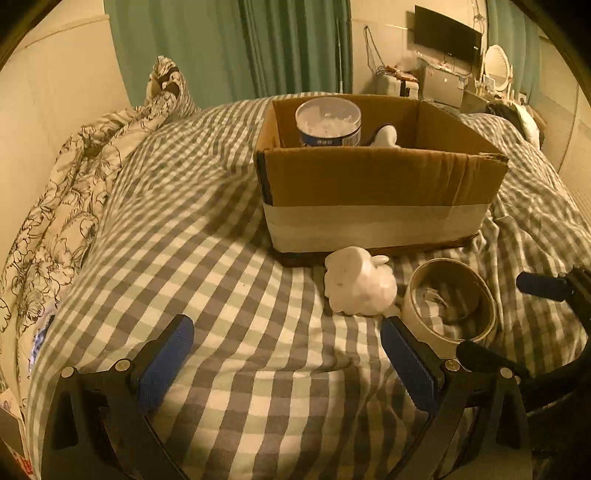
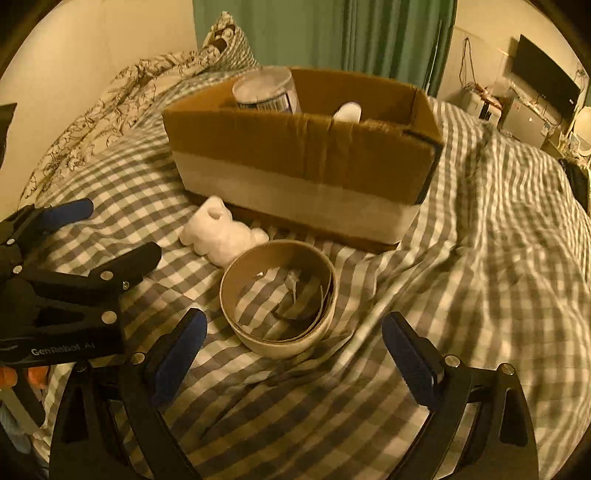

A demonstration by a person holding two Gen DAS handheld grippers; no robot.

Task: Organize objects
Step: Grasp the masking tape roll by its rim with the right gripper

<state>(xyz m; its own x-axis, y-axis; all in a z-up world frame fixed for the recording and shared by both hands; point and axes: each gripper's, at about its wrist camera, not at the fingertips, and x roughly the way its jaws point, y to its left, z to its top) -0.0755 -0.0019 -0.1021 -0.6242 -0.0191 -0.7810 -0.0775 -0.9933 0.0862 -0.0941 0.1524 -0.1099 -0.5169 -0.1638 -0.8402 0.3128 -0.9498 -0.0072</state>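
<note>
A cardboard box (image 1: 376, 184) (image 2: 295, 166) stands on the checked bed. In it are a clear round tub (image 1: 328, 122) (image 2: 264, 90) and a white object (image 1: 386, 136) (image 2: 348, 110). In front of the box lie a white plush toy (image 1: 358, 282) (image 2: 221, 232) and a wide tape roll (image 1: 448, 302) (image 2: 279, 297). My left gripper (image 1: 288, 354) is open and empty, just short of the toy; it also shows in the right wrist view (image 2: 110, 236). My right gripper (image 2: 295, 350) is open and empty, just short of the roll; it shows in the left wrist view (image 1: 513, 317).
A floral duvet (image 1: 74, 192) is bunched along the bed's left side by the wall. Green curtains (image 1: 258, 44) hang behind. A desk with a monitor (image 1: 447, 35) and clutter stands at the far right.
</note>
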